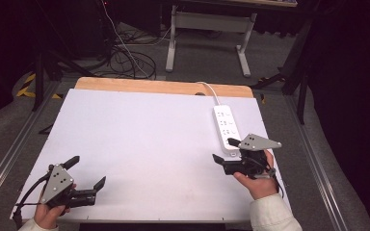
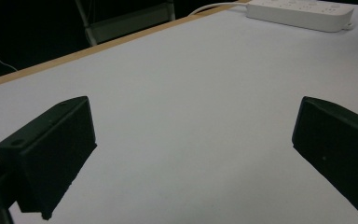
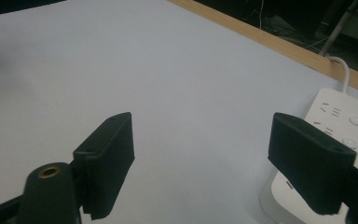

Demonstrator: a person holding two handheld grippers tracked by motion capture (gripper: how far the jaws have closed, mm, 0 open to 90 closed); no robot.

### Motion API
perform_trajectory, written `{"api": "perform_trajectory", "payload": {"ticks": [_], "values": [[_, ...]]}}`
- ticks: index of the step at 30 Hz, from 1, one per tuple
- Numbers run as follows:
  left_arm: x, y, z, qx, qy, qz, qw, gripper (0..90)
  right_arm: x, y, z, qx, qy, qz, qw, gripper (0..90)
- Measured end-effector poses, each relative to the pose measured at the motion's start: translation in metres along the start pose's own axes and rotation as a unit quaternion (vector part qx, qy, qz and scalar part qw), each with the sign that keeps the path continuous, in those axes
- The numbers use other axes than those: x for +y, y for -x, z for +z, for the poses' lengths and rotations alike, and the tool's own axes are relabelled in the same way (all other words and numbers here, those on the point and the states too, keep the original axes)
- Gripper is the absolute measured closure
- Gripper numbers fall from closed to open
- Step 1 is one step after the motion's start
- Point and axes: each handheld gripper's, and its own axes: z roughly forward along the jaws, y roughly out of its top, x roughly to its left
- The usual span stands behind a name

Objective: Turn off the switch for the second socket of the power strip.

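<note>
Right tool (image 1: 225, 150) gapes wide and empty beside the power strip (image 1: 225, 126); left tool (image 1: 85, 172) likewise spread.

White power strip (image 1: 226, 129): long, flat, rounded corners, several socket rows w/ round buttons on top face. Lies flat on the white counter (image 1: 139, 144), right side, long axis running front-to-back. White cable (image 1: 211, 91) leaves its far end, curving toward the counter's wooden back edge. Nothing plugged in.
</note>
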Motion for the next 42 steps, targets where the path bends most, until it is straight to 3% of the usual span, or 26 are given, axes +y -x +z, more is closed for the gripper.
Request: {"api": "perform_trajectory", "payload": {"ticks": [10,16,18,24,30,34,38,42], "values": [[0.000,0.000,0.000,0.000,0.000,0.001,1.0000,0.0,0.013,0.011,0.001,-0.012,0.006,0.003,0.9999,24.6],[0.000,0.000,0.000,0.001,-0.001,0.001,1.0000,0.0,0.021,0.020,0.004,-0.023,-0.006,0.004,0.9997,30.8],[-0.001,0.000,0.000,0.001,-0.001,0.002,1.0000,0.0,0.024,0.023,0.005,-0.027,-0.007,0.000,0.9996,38.7],[-0.002,0.000,-0.003,0.007,-0.003,-0.001,1.0000,0.0,0.032,0.035,0.012,-0.038,-0.016,0.002,0.9992,50.1],[-0.003,0.000,-0.006,0.014,-0.002,-0.003,0.9999,0.0,0.040,0.053,0.025,-0.035,-0.036,0.010,0.9987,72.8],[-0.004,0.000,-0.007,0.017,-0.003,-0.004,0.9998,0.0,0.040,0.060,0.031,-0.034,-0.042,0.015,0.9984,80.4],[-0.004,0.000,-0.007,0.017,-0.003,-0.003,0.9998,0.0,0.038,0.068,0.038,-0.048,-0.046,0.021,0.9976,87.7],[-0.004,0.000,-0.007,0.017,-0.003,-0.004,0.9998,0.0,0.036,0.078,0.044,-0.054,-0.045,0.046,0.9964,90.0]]}}
